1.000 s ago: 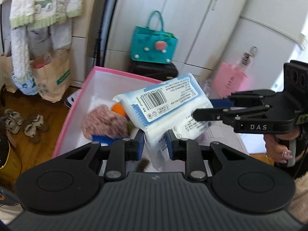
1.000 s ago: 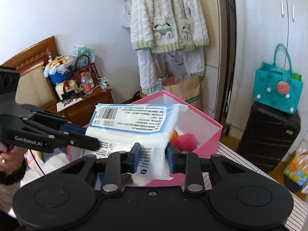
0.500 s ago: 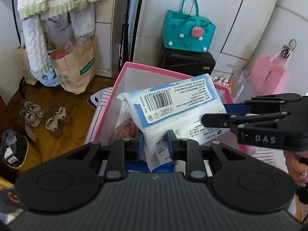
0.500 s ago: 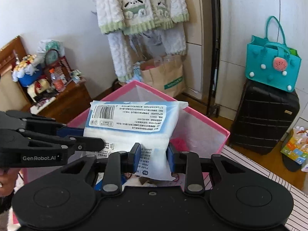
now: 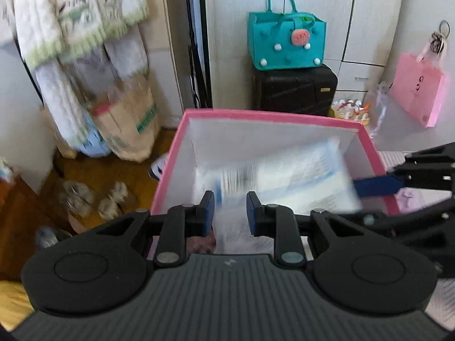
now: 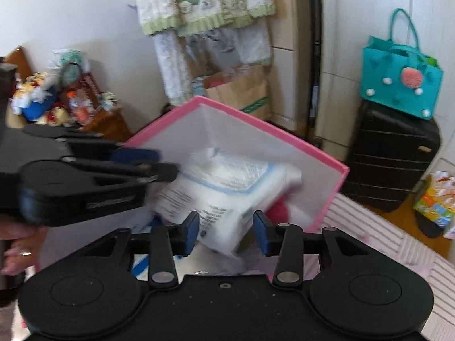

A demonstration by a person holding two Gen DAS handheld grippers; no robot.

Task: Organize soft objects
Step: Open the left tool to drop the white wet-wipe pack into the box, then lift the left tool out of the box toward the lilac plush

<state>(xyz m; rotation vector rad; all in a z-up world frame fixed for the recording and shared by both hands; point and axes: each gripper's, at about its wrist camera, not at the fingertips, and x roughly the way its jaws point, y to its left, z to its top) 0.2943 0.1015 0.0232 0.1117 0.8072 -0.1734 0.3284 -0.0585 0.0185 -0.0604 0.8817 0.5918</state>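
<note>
A white and blue tissue pack (image 5: pixel 298 179) (image 6: pixel 227 184) lies blurred inside the pink box (image 5: pixel 270 115) (image 6: pixel 256 126), below its rim. My left gripper (image 5: pixel 230 213) is shut on the pack's near corner; it enters the right wrist view from the left (image 6: pixel 165 164). The jaws of my right gripper (image 6: pixel 226 228) are opening: the pack's lower corner sits between them, and the pads stand off it. One blue pad of the right gripper's fingers (image 5: pixel 378 184) reaches over the box's right wall. A red plush (image 6: pixel 280 209) shows under the pack.
A teal bag (image 5: pixel 287 42) sits on a black suitcase (image 5: pixel 295 91) behind the box. Hanging clothes (image 5: pixel 76 22) and a paper bag (image 5: pixel 128 119) are at the left, with shoes (image 5: pixel 93 199) on the wooden floor. A pink bag (image 5: pixel 418 88) hangs at the right.
The pack has gone down from above the rim into the box. The right gripper's jaws have spread apart from it. Both grippers came closer to the box and tipped downward.
</note>
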